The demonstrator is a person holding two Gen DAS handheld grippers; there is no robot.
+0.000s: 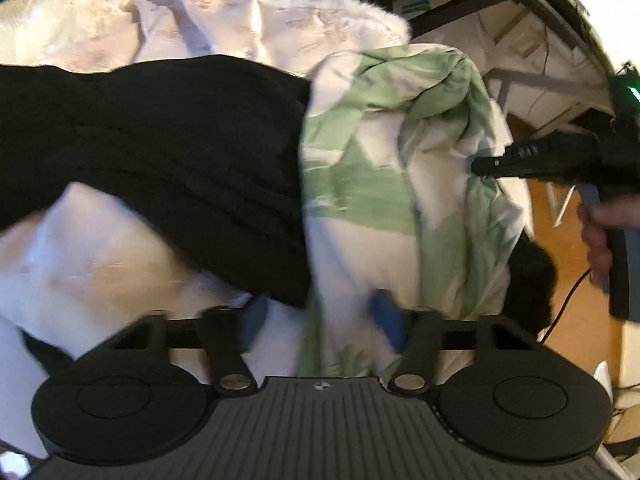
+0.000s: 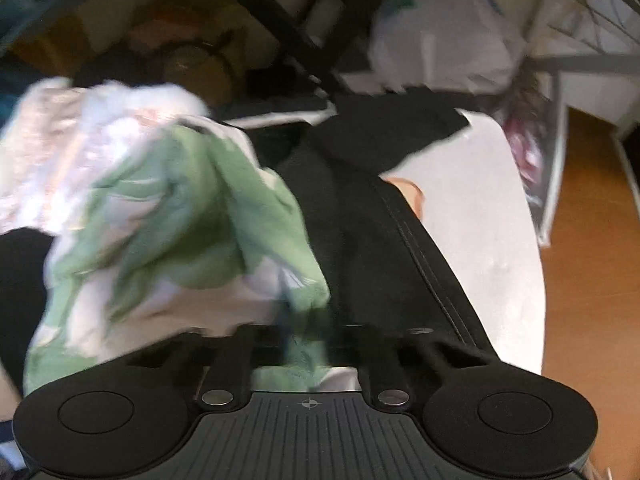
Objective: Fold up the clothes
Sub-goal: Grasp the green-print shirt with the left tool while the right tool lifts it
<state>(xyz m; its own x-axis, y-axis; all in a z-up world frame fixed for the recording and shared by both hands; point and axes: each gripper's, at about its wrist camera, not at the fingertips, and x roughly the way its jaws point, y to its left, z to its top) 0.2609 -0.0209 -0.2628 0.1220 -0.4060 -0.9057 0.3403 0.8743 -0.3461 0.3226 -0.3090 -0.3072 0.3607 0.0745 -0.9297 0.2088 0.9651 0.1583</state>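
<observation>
White table (image 2: 500, 248) w/ clothes pile, wood floor (image 2: 592, 300) beside

Green-white cloth (image 1: 384, 184): soft, matt, crumpled. Black garment (image 1: 160, 152): matt knit, ribbed. Pale cloth (image 1: 224, 20): slight sheen, fuzzy edge. Table (image 2: 492, 240): smooth white. Floor (image 2: 592, 280): glossy wood. Gripper (image 1: 320, 320) body: matt ribbed plastic.
</observation>
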